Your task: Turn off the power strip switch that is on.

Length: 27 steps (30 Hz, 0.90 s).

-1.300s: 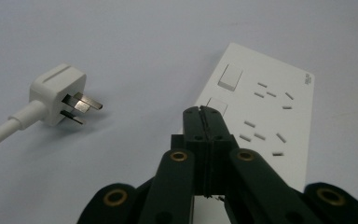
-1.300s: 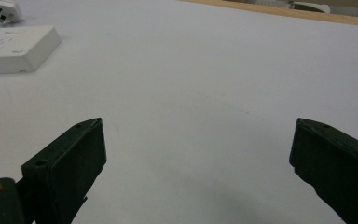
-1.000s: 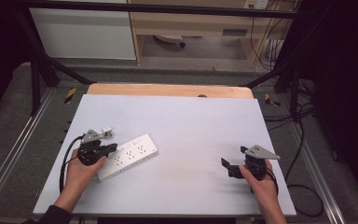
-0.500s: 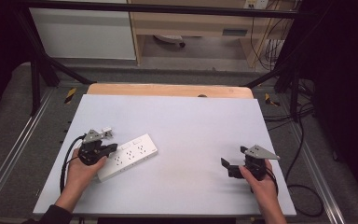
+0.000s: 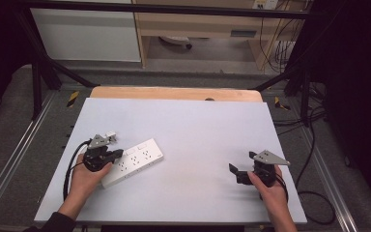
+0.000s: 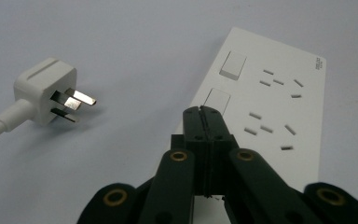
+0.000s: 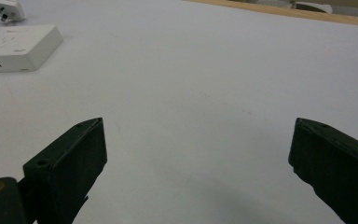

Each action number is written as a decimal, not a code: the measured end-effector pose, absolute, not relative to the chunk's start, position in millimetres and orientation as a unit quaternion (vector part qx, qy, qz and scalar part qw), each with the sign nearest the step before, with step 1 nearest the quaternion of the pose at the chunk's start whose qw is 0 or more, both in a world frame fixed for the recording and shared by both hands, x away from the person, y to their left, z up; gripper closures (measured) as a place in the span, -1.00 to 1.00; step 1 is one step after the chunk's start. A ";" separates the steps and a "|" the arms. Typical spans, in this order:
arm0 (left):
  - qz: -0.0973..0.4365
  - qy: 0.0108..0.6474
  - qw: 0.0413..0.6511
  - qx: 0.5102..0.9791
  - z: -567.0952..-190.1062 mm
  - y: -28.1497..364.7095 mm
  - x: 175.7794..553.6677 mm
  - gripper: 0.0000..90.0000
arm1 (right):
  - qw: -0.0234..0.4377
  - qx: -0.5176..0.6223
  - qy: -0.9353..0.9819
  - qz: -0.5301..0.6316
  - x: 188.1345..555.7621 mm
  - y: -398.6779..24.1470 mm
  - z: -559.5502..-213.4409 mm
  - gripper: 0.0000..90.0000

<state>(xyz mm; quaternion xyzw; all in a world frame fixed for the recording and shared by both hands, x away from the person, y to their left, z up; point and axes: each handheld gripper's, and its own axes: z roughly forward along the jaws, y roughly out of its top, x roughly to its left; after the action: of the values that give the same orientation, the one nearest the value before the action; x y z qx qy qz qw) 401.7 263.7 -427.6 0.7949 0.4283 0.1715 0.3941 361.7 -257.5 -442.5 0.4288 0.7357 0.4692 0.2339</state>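
A white power strip [image 5: 133,161] lies at the left of the white table, with its sockets and two switches facing up [image 6: 265,93]. A white three-pin plug [image 6: 46,95] on a white cord lies just beside it, pins toward the strip; it is also seen in the high view [image 5: 109,136]. My left gripper [image 5: 113,154] rests over the near end of the strip, its jaws pressed together with nothing between them [image 6: 204,116]. My right gripper [image 5: 236,171] sits at the right of the table, jaws wide apart [image 7: 198,154] over bare tabletop, pointing toward the strip [image 7: 16,46].
A wooden strip [image 5: 174,93] borders the table's far edge. Black cables [image 5: 72,169] trail from the left gripper, and more cables lie on the floor at the right [image 5: 314,198]. Metal rails [image 5: 9,164] run along both sides.
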 end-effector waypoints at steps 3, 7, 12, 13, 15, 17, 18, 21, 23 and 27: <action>0.171 0.429 0.394 0.795 -427.6 263.8 401.7 1.00 | 0.234 0.429 0.736 0.469 361.6 -257.4 -442.5 -0.90; 0.170 0.429 0.391 0.796 -428.3 263.3 401.9 1.00 | 0.234 0.429 0.736 0.469 361.7 -257.5 -442.5 -0.90; 0.172 0.428 0.387 0.799 -429.3 261.7 402.5 1.00 | 0.233 0.429 0.736 0.469 362.0 -257.2 -442.8 -0.90; 0.173 0.428 0.386 0.799 -429.3 261.5 402.4 1.00 | 0.232 0.430 0.736 0.469 362.2 -257.0 -442.9 -0.90; 0.173 0.427 0.386 0.799 -429.4 261.5 402.3 1.00 | 0.232 0.429 0.736 0.469 362.2 -256.6 -442.9 -0.90; 0.173 0.428 0.386 0.799 -429.4 261.5 402.3 1.00 | 0.233 0.428 0.737 0.469 362.1 -256.9 -442.8 -0.90; 0.173 0.428 0.386 0.799 -429.4 261.4 402.3 1.00 | 0.232 0.429 0.736 0.469 362.0 -256.9 -442.8 -0.90; 0.173 0.427 0.386 0.799 -429.5 261.8 402.5 1.00 | 0.232 0.429 0.736 0.469 361.9 -256.9 -442.8 -0.90; 0.173 0.427 0.386 0.799 -429.6 261.9 402.6 1.00 | 0.232 0.429 0.736 0.470 362.0 -256.3 -443.0 -0.90; 0.175 0.429 0.385 0.798 -429.7 262.2 403.2 1.00 | 0.233 0.429 0.736 0.468 362.4 -256.1 -443.2 -0.90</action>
<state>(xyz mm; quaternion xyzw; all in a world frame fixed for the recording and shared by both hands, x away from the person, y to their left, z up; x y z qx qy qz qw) 403.2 262.2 -429.7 0.7979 0.4294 0.1746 0.3853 362.4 -256.1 -443.2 0.4289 0.7364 0.4684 0.2332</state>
